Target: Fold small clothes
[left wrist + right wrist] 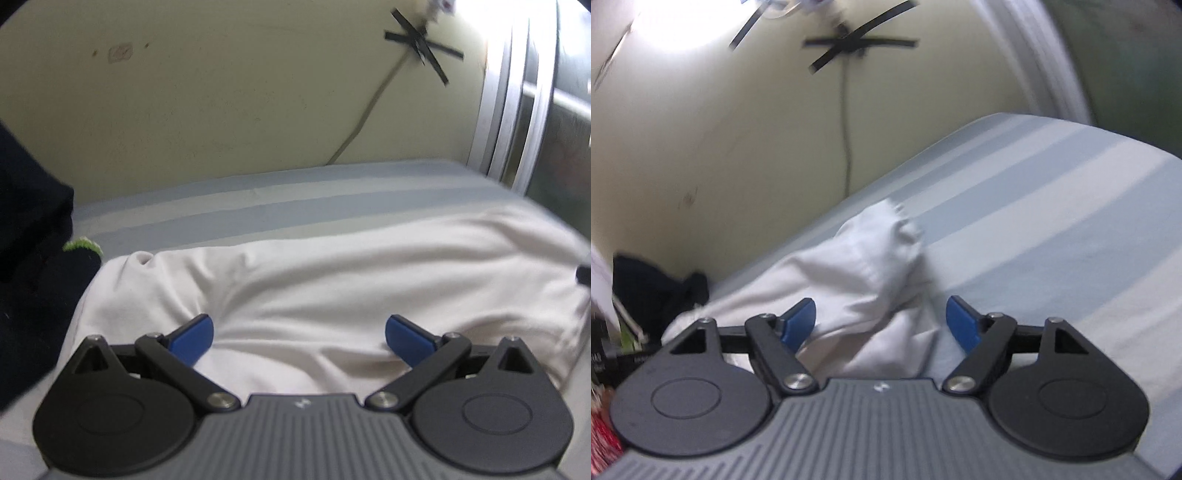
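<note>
We had the left gripper (299, 336) and right gripper (881, 321) both spread wide, nothing held — poised over the white garment (332, 273) rumpled on the striped bed (258, 206), likely lining up corner grabs.

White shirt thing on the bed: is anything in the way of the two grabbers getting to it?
Nothing visible. The white garment lies right under the open left gripper and the open right gripper. The dark clothes sit off to the side.

Dark clothing (26, 236) cut off at left edge, perhaps socks.
</note>
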Available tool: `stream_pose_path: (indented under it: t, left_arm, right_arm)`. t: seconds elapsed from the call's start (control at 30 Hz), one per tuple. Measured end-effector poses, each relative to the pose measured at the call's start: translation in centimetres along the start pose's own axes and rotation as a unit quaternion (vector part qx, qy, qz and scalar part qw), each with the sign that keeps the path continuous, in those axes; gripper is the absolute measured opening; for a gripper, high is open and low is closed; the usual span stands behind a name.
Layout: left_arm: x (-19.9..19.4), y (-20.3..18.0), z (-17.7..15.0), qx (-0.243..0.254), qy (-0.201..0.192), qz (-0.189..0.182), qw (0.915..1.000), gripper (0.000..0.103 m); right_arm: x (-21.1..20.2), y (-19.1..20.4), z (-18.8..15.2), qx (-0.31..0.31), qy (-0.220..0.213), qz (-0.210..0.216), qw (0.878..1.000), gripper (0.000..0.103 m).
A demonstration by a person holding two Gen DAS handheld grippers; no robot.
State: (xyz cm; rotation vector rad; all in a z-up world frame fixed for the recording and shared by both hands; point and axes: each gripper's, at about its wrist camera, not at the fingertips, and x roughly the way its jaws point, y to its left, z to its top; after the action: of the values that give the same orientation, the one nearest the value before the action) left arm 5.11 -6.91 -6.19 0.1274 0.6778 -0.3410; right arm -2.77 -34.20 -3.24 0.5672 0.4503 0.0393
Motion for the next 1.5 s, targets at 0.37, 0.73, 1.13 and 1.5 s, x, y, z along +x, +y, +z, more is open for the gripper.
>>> stream_pose_path:
  t: [0.37, 0.73, 1.13, 1.5]
  left_arm:
    - [0.3, -1.6, -0.2, 0.027, 0.006, 0.027, 0.9992, 0.103]
    - [0.4, -1.7, -0.1, 0.026, 0.004, 0.03, 0.9992, 0.103]
    - [0.3, -1.3, -0.2, 0.025, 0.003, 0.029, 0.9993, 0.103]
    - [0.3, -1.3, -0.1, 0.024, 0.004, 0.029, 0.9993, 0.103]
  right_arm:
    - [0.3, 1.2, -0.9, -0.024, -0.016, 0.011, 1.0, 0.094]
    - [0.6, -1.4, -0.2, 0.025, -0.029, 0.05, 0.998, 0.103]
    - [0.8, -1.1, -0.3, 0.011, -0.022, 0.044, 0.999, 0.103]
    - [0.8, -0.4, -0.3, -0.024, -0.004, 0.031, 0.999, 0.102]
